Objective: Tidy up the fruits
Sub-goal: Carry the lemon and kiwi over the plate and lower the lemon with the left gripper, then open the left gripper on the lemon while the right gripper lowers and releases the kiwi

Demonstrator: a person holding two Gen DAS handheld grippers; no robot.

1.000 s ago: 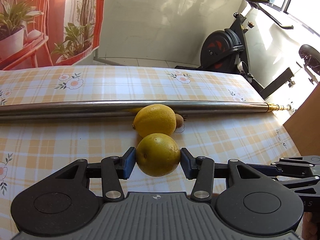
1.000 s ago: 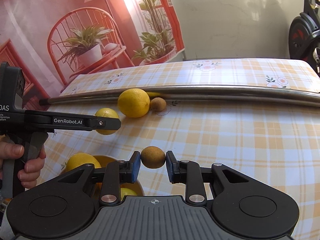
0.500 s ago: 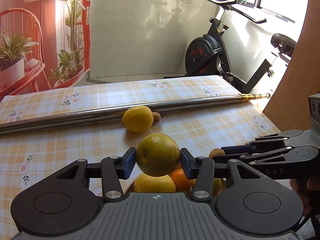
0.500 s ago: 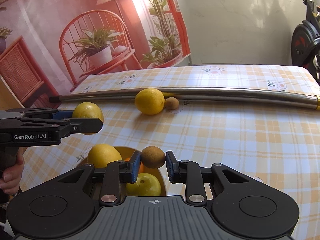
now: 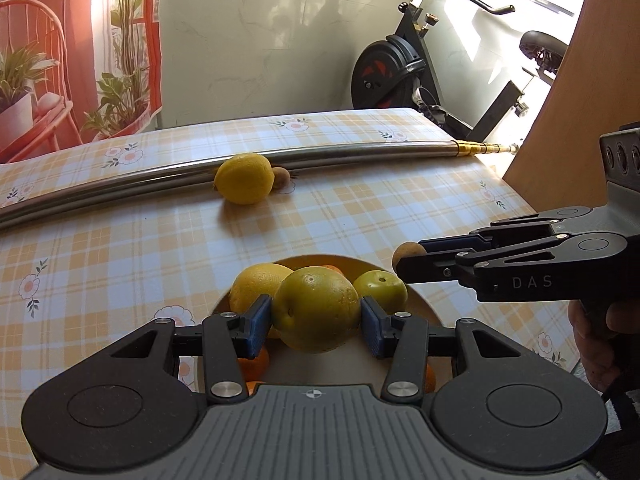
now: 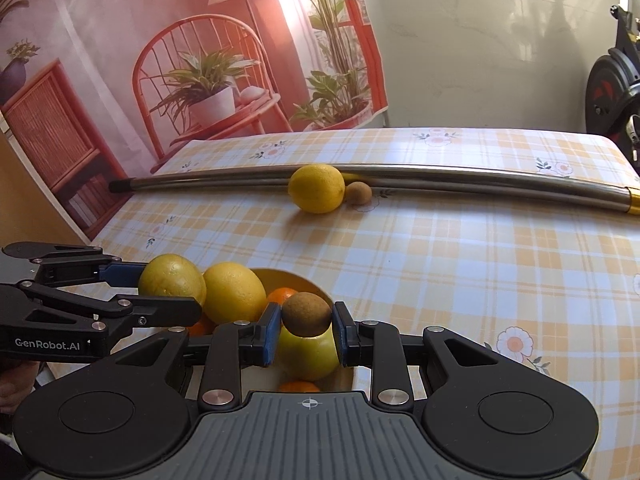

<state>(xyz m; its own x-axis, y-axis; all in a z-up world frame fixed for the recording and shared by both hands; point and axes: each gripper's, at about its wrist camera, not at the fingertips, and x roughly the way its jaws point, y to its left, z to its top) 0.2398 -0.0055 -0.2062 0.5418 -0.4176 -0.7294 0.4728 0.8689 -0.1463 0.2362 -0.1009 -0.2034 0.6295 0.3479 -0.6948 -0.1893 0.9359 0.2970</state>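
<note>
L gripper pinching a yellow-green orange btwn its blue pads, held above the bowl. R gripper pinching a kiwi, also over the bowl, above a green apple. Bowl holds a lemon + small oranges. At 12 o'clock, well apart: 2nd lemon w/ 2nd kiwi touching at its 3 o'clock, both against a metal pole on the checked tablecloth.

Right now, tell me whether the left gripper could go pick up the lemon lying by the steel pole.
Probably not yet. The left gripper is shut on a yellow-green citrus above the bowl. The cloth between it and the lemon looks free, so once it lets go, likely yes.
</note>
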